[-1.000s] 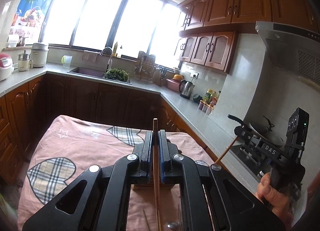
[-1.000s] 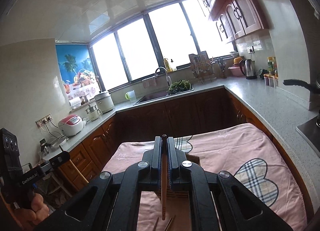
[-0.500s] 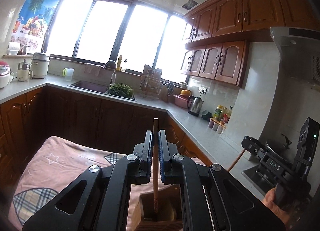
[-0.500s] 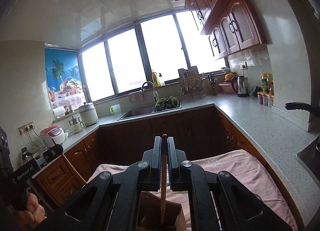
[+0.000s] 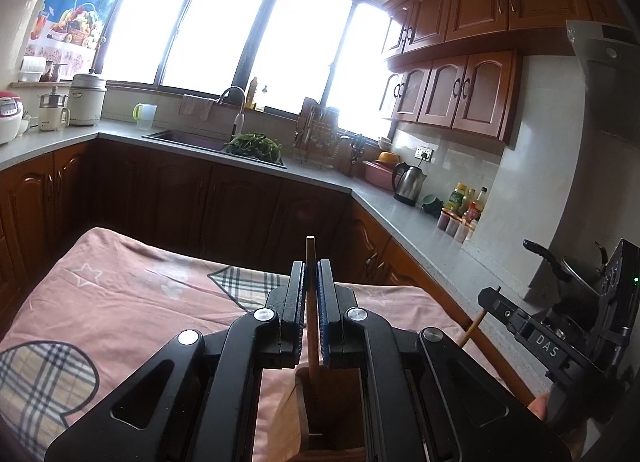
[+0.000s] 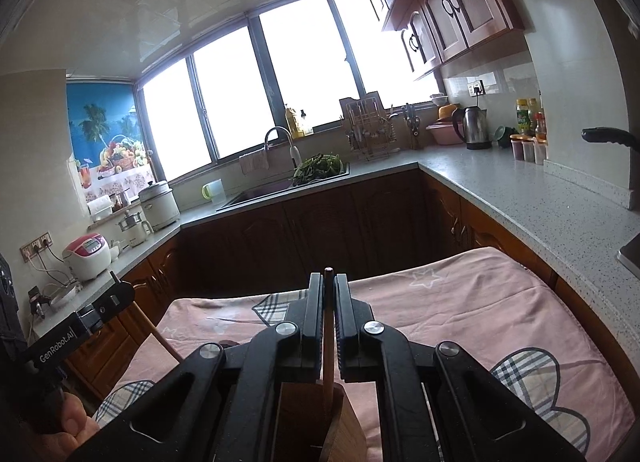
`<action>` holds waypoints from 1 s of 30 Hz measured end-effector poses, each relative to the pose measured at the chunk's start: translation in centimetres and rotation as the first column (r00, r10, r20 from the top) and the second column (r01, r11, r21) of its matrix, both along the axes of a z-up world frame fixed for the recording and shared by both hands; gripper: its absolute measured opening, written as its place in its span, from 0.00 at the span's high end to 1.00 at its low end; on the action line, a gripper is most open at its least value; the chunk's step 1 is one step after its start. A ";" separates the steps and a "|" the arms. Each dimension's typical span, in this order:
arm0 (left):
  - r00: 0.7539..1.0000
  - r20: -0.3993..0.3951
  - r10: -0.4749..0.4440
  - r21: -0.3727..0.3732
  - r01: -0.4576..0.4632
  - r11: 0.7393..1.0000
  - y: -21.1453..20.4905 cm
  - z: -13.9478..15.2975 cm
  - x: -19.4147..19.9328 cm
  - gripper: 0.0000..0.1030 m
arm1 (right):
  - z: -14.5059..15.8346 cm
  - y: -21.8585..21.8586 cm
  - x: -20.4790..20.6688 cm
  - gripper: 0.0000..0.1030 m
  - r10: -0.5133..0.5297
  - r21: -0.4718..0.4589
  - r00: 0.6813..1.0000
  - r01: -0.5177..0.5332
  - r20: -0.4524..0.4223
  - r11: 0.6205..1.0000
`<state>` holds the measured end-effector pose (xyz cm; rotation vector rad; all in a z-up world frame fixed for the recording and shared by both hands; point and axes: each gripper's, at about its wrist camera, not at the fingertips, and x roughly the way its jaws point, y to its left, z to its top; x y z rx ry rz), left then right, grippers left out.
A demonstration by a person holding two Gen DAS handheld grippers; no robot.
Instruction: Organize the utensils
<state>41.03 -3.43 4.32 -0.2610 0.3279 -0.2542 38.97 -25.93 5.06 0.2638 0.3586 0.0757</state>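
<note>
Both grippers have been lowered, so each chopstick (image 5: 311,326) (image 6: 328,338), pinched by the left gripper (image 5: 311,282) and right gripper (image 6: 329,294), is dipped into the wooden holder (image 6: 344,426) but not yet released.

A shiny kettle (image 5: 409,183) sits at three o'clock. Green veggies (image 5: 254,145) lie in the sink (image 5: 188,138) at twelve.

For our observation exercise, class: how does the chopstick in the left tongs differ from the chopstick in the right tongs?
The left chopstick sticks well above the left tongs; the right chopstick barely clears the right tongs. The left one's top looks lighter, the right one's darker. Both are clamped upright, reaching into a wooden holder.
</note>
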 end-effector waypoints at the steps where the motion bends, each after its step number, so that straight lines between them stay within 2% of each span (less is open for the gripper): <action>1: 1.000 -0.004 -0.001 0.003 0.001 1.000 0.0 -0.3 0.1 0.95 | -0.2 0.0 0.0 0.95 -0.001 0.001 1.000 0.001 -0.003 1.000; 6: 1.000 -0.025 0.001 0.026 -0.001 1.000 -0.6 -1.3 0.4 0.95 | -0.3 -0.4 0.0 0.95 -0.004 0.009 1.000 0.004 -0.011 1.000; 18: 0.998 -0.061 -0.007 0.034 0.010 0.999 -0.6 -0.9 0.8 0.94 | -0.2 -0.1 0.4 0.90 0.003 0.023 0.999 -0.002 -0.051 1.000; 19: 0.998 -0.066 -0.010 0.034 0.012 0.999 -0.5 -0.9 0.8 0.91 | -0.3 -0.1 0.4 0.90 0.002 0.025 0.999 -0.001 -0.052 1.000; 21: 0.997 -0.073 -0.007 0.033 0.009 0.999 -0.4 -0.9 0.7 0.75 | -0.3 -0.1 0.3 0.87 0.002 0.032 0.999 0.000 -0.053 0.999; 22: 0.998 -0.068 -0.003 0.030 0.005 1.000 -0.3 -0.8 0.5 0.64 | -0.2 -0.2 0.2 0.82 0.005 0.035 0.999 -0.003 -0.054 0.999; 23: 0.998 -0.064 0.003 0.031 -0.001 1.000 -0.2 -0.7 0.3 0.57 | -0.2 -0.2 0.2 0.70 0.005 0.037 0.998 -0.003 -0.055 0.999; 25: 0.998 -0.063 0.006 0.035 -0.004 0.999 -0.1 -0.5 0.0 0.54 | -0.1 -0.2 -0.2 0.50 0.007 0.042 0.999 -0.005 -0.048 0.999; 27: 0.997 -0.071 0.008 0.037 -0.006 0.999 0.2 -0.4 -0.4 0.46 | 0.2 -0.3 -0.6 0.49 0.002 0.043 0.999 -0.001 -0.040 0.999; 28: 0.997 -0.073 0.017 0.039 -0.014 0.999 0.4 -0.3 -0.7 0.35 | 0.3 -0.4 -0.9 0.46 0.001 0.049 0.999 0.001 -0.038 0.999; 29: 0.997 -0.073 0.027 0.041 -0.024 0.999 0.6 -0.2 -1.1 0.26 | 0.4 -0.6 -1.1 0.38 0.001 0.060 0.999 0.002 -0.038 0.998; 30: 0.996 -0.076 0.041 0.046 -0.037 0.998 0.9 -0.1 -1.6 0.21 | 0.5 -0.8 -1.5 0.34 -0.001 0.071 0.999 0.004 -0.039 0.997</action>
